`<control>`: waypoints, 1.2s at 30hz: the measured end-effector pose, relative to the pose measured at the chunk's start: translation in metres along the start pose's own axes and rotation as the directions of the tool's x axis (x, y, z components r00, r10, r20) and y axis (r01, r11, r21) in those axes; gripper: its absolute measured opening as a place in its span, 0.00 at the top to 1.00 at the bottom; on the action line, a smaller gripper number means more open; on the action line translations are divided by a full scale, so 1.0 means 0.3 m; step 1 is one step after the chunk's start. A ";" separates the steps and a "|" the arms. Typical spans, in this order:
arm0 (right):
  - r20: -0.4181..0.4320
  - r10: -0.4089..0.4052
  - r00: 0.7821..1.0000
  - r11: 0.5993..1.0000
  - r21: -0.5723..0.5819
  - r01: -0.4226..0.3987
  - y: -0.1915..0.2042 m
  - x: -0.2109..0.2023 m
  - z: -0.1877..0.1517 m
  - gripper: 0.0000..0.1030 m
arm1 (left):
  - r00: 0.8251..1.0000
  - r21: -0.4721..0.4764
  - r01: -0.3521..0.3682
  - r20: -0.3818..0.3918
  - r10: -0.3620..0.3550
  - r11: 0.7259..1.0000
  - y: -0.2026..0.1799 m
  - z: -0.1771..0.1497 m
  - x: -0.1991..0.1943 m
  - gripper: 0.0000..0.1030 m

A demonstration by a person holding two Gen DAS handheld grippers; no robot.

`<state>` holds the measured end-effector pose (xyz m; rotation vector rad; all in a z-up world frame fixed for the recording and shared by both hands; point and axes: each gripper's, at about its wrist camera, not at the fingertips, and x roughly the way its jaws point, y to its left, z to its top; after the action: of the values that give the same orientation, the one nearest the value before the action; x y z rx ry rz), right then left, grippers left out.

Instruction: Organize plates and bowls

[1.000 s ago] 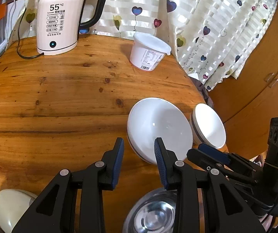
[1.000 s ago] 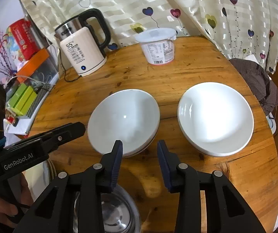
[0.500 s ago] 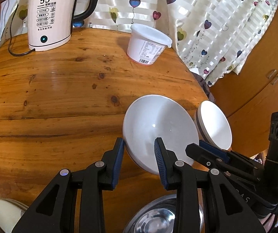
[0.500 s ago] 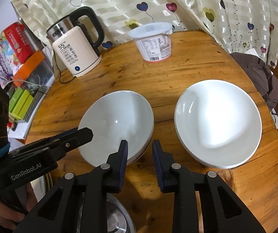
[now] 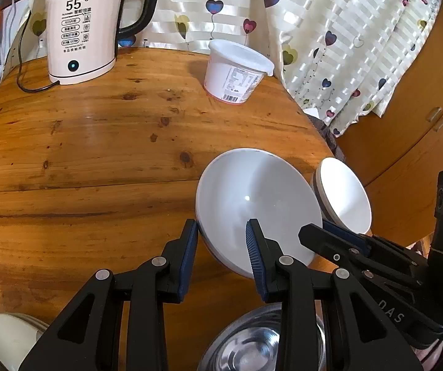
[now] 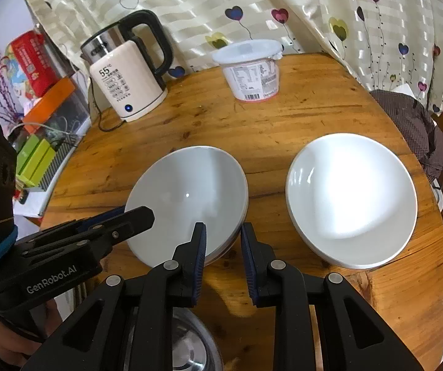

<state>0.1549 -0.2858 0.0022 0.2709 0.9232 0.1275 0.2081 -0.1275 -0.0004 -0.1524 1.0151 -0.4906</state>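
Both claws straddle one bowl's (image 6: 187,198) rim, left claw (image 5: 221,247) wide, right claw (image 6: 223,247) narrower, neither gripping (yet); uneven squeezing could tip it.

1. The round table (image 6: 283,130) is warm orange-brown wood with darker knots and grain streaks.
2. The two stacked dishes, the left plates (image 6: 187,198) and the right plates (image 6: 351,198), are plain glossy white.
3. The kettle (image 5: 82,37) has a cream body with black print (a large "55"), a black handle and a small blue light.
4. The tub (image 6: 252,71) is white with a printed label and a pinkish base.
5. The curtain (image 5: 345,31) shows cream and white stripes scattered with hearts in navy, pink and yellow.
6. Both grippers, left (image 5: 222,235) and right (image 6: 223,236), are black with blue pads.
7. The steel bowl (image 5: 252,346) is silver.
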 end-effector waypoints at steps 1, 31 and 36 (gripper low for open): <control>0.002 0.000 1.000 1.000 -0.003 0.000 0.004 -0.004 0.001 0.78 | 1.000 -0.001 0.000 0.003 0.000 1.000 0.001 -0.001 -0.005 0.67; 0.051 0.023 0.998 0.998 -0.052 -0.021 0.132 -0.207 -0.100 0.78 | 0.998 0.005 -0.014 0.067 0.014 1.000 -0.032 -0.137 -0.231 0.67; 0.050 0.028 0.998 0.998 -0.055 -0.025 0.147 -0.234 -0.141 0.78 | 0.997 0.009 -0.021 0.070 0.021 1.000 -0.042 -0.175 -0.261 0.67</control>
<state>0.0793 -0.2519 0.0446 0.2352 0.8649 0.1695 0.1261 -0.0972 0.0369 -0.1491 0.9448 -0.4680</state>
